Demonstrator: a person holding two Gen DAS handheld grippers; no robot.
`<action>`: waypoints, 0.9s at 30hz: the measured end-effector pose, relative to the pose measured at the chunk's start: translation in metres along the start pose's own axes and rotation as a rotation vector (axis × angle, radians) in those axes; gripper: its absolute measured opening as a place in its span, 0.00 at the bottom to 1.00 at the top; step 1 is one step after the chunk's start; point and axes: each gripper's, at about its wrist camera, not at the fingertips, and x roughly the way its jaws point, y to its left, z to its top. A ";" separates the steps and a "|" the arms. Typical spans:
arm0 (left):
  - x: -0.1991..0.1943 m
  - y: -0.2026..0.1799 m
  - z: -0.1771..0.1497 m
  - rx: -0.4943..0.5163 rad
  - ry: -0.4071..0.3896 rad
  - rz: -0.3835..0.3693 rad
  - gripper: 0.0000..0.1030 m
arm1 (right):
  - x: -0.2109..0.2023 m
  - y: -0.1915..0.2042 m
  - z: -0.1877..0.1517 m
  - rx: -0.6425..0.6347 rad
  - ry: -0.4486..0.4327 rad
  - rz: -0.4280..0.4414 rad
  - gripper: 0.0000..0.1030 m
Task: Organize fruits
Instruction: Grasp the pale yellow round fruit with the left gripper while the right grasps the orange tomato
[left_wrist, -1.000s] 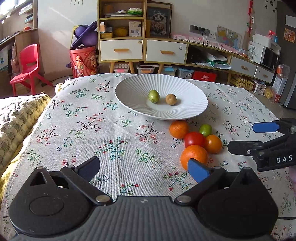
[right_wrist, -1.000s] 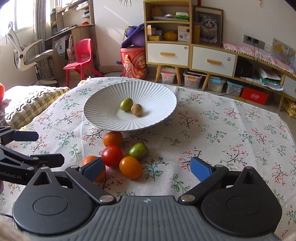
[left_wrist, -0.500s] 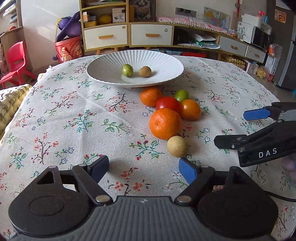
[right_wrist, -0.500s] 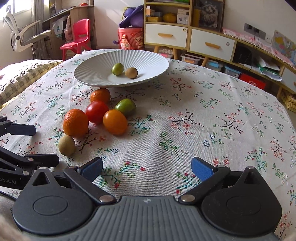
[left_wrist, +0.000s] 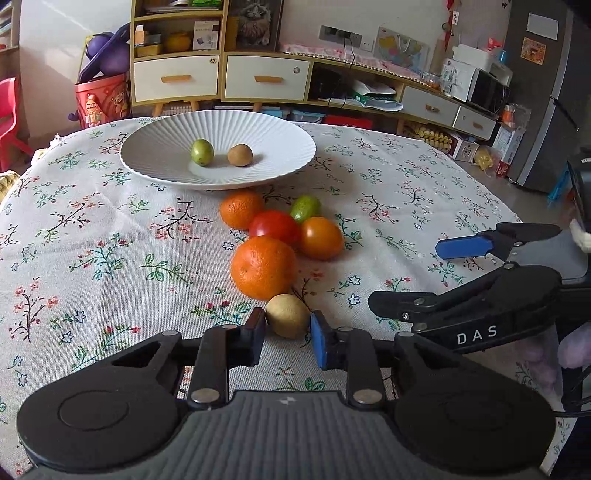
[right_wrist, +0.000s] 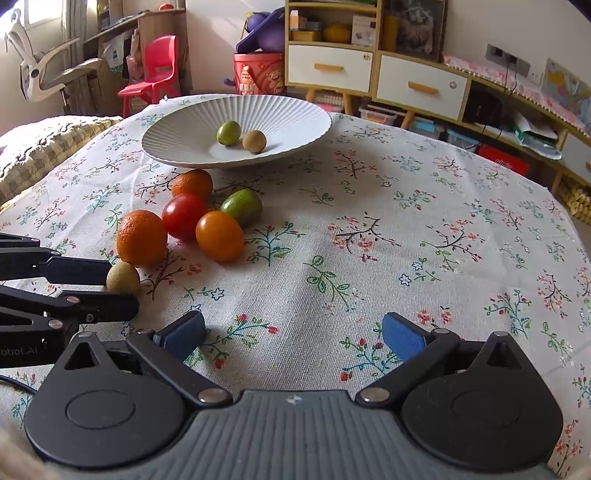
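Pickup of the kiwi (left_wrist: 287, 315) is judged under way: it is flanked, seemingly pinched, by the left gripper (left_wrist: 288, 332) on the cloth (left_wrist: 110, 240), beside the orange (left_wrist: 263, 266). A lift to the plate (left_wrist: 280, 129) is called for. The right gripper (right_wrist: 293, 330) is held apart, empty. True pad contact is hard to confirm.

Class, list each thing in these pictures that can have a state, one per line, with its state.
Left gripper: jaws closed around the small brown fruit.
Right gripper: jaws open, holding nothing.
Plate: holds two small fruits.
Large orange: loose on the tablecloth.
Cabinet drawers: shut.
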 end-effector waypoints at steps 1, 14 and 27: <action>0.000 0.000 0.001 0.000 0.002 -0.003 0.10 | 0.000 0.001 0.000 -0.003 0.000 0.002 0.99; -0.012 0.017 0.006 -0.017 0.004 0.032 0.10 | 0.005 0.009 0.006 -0.036 -0.001 0.030 0.97; -0.020 0.036 0.010 -0.079 -0.005 0.065 0.10 | 0.014 0.023 0.019 -0.066 -0.001 0.042 0.88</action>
